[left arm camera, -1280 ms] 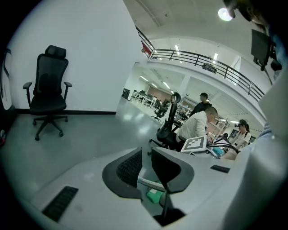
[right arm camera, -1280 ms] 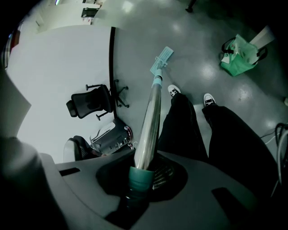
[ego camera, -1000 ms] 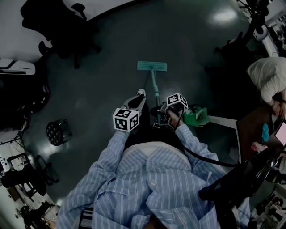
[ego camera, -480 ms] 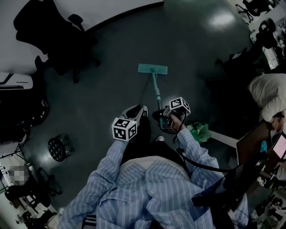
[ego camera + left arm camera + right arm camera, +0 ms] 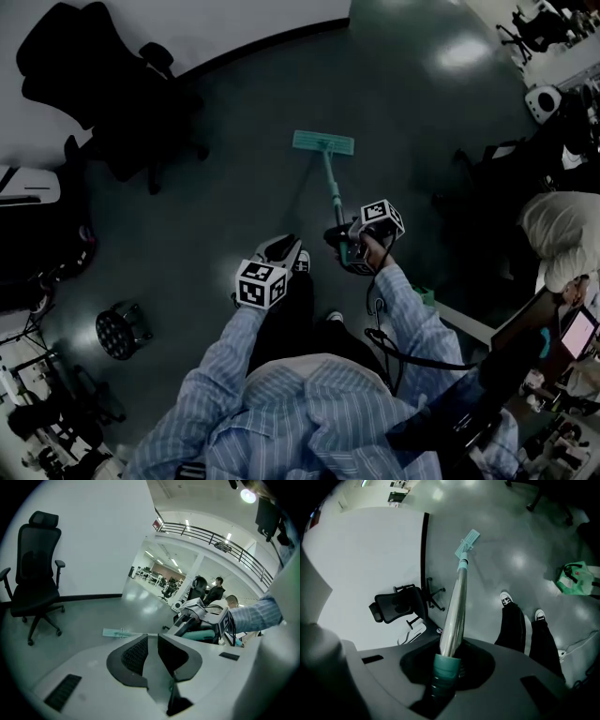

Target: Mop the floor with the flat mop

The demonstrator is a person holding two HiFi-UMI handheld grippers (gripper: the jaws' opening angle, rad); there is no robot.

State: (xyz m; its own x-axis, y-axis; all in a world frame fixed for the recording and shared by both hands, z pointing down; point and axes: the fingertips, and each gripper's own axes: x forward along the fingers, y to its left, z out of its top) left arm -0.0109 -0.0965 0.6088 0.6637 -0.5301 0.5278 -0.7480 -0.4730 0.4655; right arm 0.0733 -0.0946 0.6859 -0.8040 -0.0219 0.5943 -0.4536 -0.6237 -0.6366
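Flat mop (image 5: 330, 183): head (image 5: 323, 142) flat on floor (image 5: 225, 197); handle (image 5: 457, 602) clamped in right gripper (image 5: 449, 660); left gripper (image 5: 152, 641) empty, jaws slightly apart, clear of handle.

Dark glossy floor (image 5: 216, 187) all around, and a bright patch of light (image 5: 464, 52) bounces off it at 1 o'clock. White wall (image 5: 244, 23) with a dark skirting strip across 12. Black office chair (image 5: 84, 56) at 10 o'clock, small round stool (image 5: 120, 330) down at 8.
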